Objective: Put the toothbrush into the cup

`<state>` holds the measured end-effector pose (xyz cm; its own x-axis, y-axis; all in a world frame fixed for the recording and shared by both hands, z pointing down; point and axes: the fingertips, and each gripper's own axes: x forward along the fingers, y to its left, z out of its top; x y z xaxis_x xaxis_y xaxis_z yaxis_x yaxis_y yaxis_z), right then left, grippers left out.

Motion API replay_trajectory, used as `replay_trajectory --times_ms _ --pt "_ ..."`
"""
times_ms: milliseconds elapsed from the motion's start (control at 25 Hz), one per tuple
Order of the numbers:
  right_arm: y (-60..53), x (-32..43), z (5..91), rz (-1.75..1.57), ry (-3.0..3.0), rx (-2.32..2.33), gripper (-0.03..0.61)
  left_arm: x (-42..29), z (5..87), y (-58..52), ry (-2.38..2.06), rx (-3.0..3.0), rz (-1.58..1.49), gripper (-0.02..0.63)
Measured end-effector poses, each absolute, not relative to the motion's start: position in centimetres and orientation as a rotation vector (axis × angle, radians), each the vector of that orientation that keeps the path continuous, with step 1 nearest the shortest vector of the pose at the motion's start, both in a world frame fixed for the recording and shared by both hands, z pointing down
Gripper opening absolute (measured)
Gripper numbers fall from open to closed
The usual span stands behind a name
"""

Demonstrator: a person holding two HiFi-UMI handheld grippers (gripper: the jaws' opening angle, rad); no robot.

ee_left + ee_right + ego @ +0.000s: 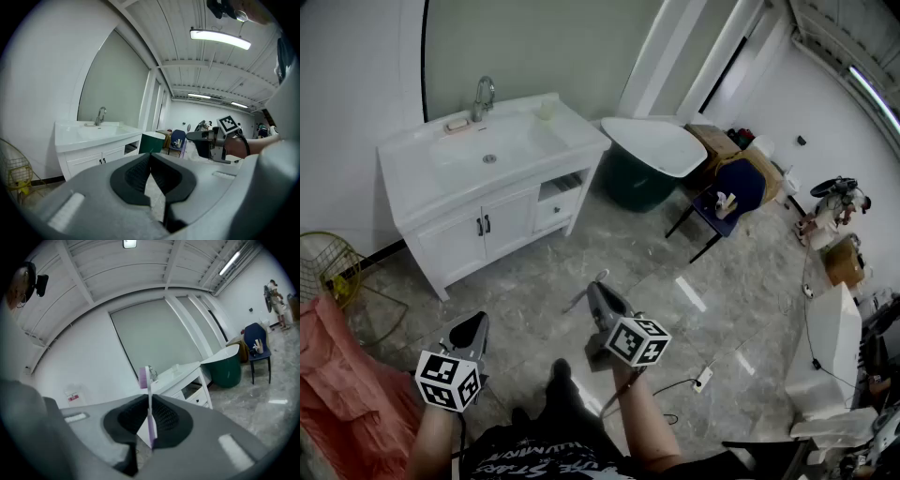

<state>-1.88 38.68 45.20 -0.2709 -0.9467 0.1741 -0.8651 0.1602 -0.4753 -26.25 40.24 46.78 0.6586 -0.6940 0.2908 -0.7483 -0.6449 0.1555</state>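
Nearest to us, low in the head view, we hold both grippers above a grey marble floor. Our left gripper sits at the lower left of the frame. In the left gripper view its dark pads meet at their tips, pressed together with nothing between them.

Our right gripper sits at the lower centre, and it is pinching the toothbrush. In the right gripper view the purple-and-white handle stands upright between the ribbed pads. Its bristle head rises clear above the jaws, with the bristles facing the left of the frame.

We see the cup, pale and translucent, in the upper left of the head view. It stands at the right end of the counter of a white vanity, to the right of the faucet and the basin. It is well apart from the toothbrush.
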Motion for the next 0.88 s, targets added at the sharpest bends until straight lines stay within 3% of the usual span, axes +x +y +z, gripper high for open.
replay_trajectory --times_ms 480,880 --pt "38.7 -0.2 47.0 -0.792 2.265 -1.775 0.029 -24.4 48.6 40.2 -1.164 2.563 0.325 0.009" --pt "30.7 7.8 46.4 -0.769 2.244 -1.741 0.029 -17.2 47.5 32.3 -1.205 2.566 0.343 0.01"
